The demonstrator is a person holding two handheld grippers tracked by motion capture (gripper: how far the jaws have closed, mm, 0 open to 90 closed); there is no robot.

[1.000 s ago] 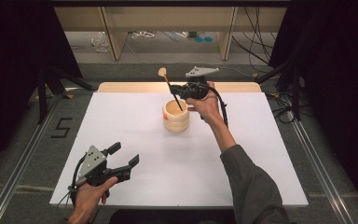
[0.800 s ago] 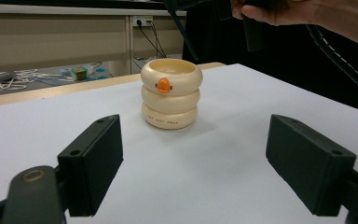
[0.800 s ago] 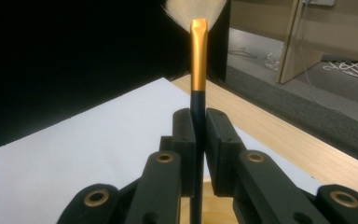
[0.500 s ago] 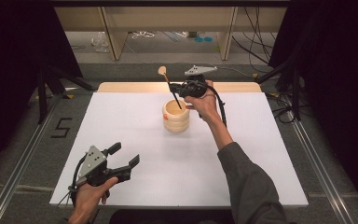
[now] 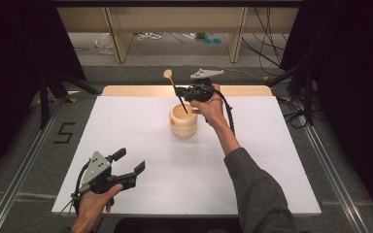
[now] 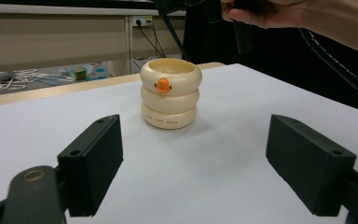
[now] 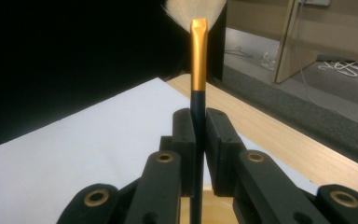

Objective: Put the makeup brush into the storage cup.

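A black-handled makeup brush with a gold ferrule (image 7: 198, 60) is clenched between the right gripper (image 5: 190, 93) jaws, its handle lowered into the cream ringed ceramic cup (image 5: 183, 120) mid-tabletop, presumably for storage. The left gripper (image 5: 126, 170) is kept released, near the white tabletop (image 5: 272, 160) edge.

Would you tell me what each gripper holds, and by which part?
The right gripper clamps a brush by its dark handle, below the gold ferrule. The left gripper holds nothing.

Desk (image 5: 126, 126): white sheet over a light wooden top, its far edge bare.
Floor (image 5: 24, 136): grey, marked with a black "5" (image 5: 64, 132) left of the desk.
Background: wooden furniture legs (image 5: 118, 36), loose cables (image 5: 150, 35).
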